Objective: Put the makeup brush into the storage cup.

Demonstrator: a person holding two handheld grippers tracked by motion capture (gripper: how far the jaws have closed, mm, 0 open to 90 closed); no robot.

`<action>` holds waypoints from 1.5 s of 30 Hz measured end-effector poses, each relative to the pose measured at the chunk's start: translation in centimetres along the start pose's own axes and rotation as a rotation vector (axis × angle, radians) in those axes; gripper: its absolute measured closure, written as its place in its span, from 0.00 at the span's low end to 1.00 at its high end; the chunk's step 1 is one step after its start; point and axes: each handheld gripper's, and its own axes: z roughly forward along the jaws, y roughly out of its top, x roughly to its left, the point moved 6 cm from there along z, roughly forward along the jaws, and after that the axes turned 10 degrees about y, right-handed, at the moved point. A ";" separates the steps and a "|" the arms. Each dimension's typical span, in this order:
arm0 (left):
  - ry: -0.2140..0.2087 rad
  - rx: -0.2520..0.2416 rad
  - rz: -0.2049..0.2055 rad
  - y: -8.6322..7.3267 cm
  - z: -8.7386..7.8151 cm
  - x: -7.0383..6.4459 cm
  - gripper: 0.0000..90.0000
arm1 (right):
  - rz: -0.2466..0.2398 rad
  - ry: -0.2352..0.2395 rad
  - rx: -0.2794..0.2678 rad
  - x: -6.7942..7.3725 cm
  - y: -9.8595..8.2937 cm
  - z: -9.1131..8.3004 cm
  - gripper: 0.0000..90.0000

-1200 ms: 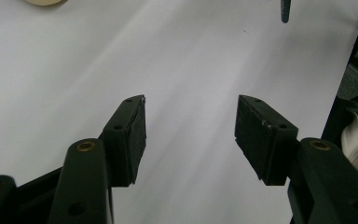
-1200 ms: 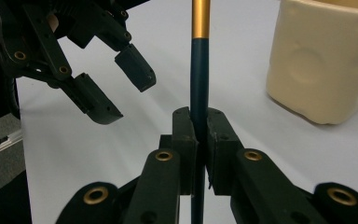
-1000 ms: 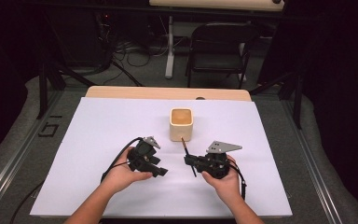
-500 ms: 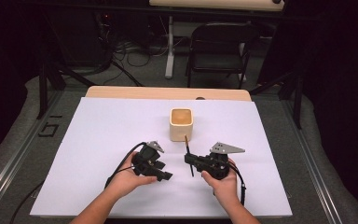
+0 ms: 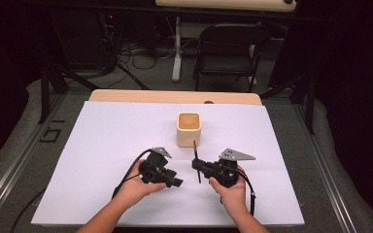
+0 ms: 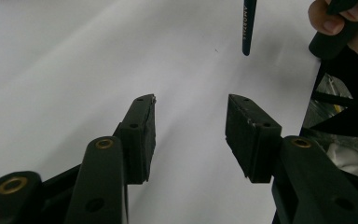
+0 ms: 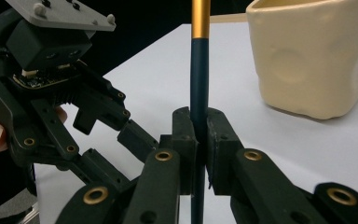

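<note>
Both hands have drawn back toward the near edge since a moment ago, and the left gripper (image 5: 175, 182) now sits lower, its jaws spread wide over bare table (image 5: 102, 141). The right gripper (image 5: 197, 165) is clamped on a dark pen (image 7: 199, 88), pinched mid-shaft between its pads (image 7: 184, 135). The pen stands in front of the cream cup (image 5: 189, 129).

Pen (image 7: 199, 70) top cut by frame edge; midsection hidden between fingers (image 7: 185, 135).

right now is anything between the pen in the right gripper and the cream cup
Nothing visible does. The right gripper is shut on the pen, and bare white table lies between it and the cream cup.
</note>
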 end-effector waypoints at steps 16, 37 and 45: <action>-0.055 -0.081 -0.059 0.6 0.6 -1.1 0.71 | 0.034 0.001 -0.048 0.2 0.0 0.4 0.93; -0.131 -0.143 -0.131 1.2 1.7 -2.3 0.81 | 0.056 0.018 -0.072 0.8 -0.1 0.9 0.93; -0.133 -0.153 -0.133 1.3 1.8 -2.4 0.85 | 0.065 0.035 -0.079 1.1 -0.1 1.1 0.93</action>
